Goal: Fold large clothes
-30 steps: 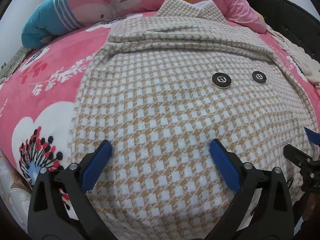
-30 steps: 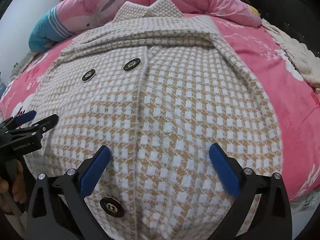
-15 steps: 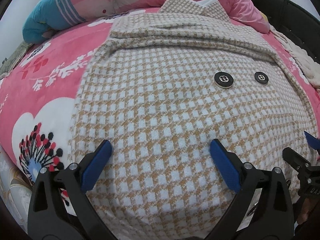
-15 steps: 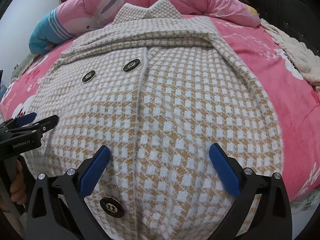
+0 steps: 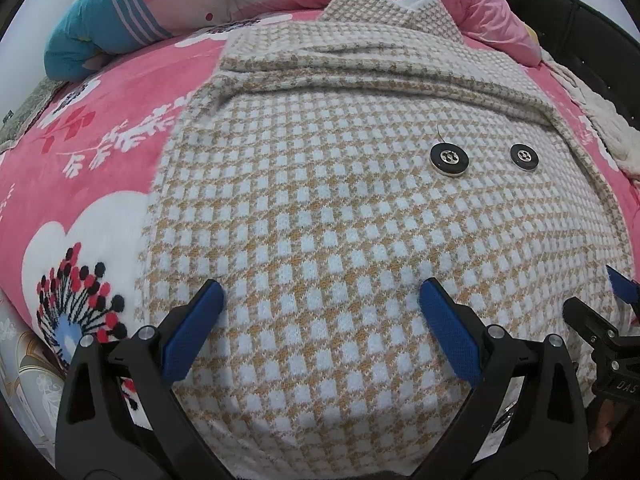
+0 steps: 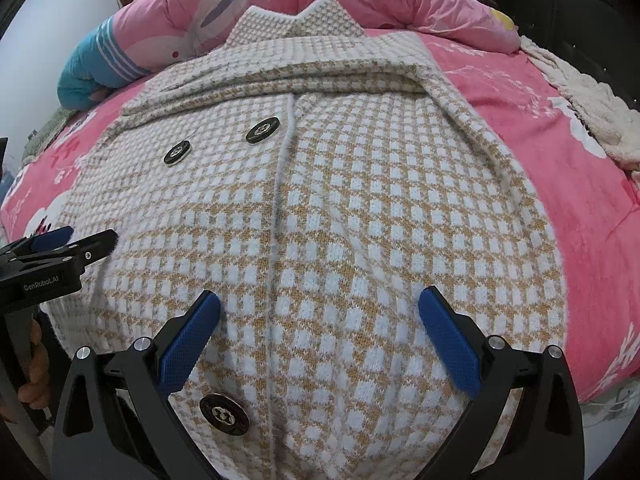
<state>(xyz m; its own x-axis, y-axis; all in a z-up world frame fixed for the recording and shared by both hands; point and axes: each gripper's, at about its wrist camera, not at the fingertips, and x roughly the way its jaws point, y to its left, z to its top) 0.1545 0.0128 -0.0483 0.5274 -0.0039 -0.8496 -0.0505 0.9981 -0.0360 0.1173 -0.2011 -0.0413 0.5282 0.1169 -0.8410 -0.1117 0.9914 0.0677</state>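
Note:
A tan-and-white houndstooth coat (image 5: 340, 208) (image 6: 360, 208) lies flat on a pink bed, collar at the far end, sleeves folded across the chest, black buttons (image 5: 449, 158) (image 6: 262, 130) on its front. My left gripper (image 5: 320, 300) hovers open over the coat's near left part, nothing between its blue pads. My right gripper (image 6: 320, 312) hovers open over the near right part, straddling the front seam, a button (image 6: 224, 414) under its left finger. Each gripper shows at the other view's edge: the right gripper (image 5: 600, 320), the left gripper (image 6: 60, 252).
A pink floral blanket (image 5: 100, 168) (image 6: 560, 152) covers the bed. A rolled pink and teal quilt (image 5: 140, 12) (image 6: 180, 32) lies along the far side. A cream fleece throw (image 6: 580, 104) sits at the right by a dark headboard (image 6: 560, 8). A hand (image 6: 34, 364) shows at lower left.
Both grippers have moved slightly forward and up over the coat, so its far end and collar sit a little lower in view. Both stay open; the coat has not moved.

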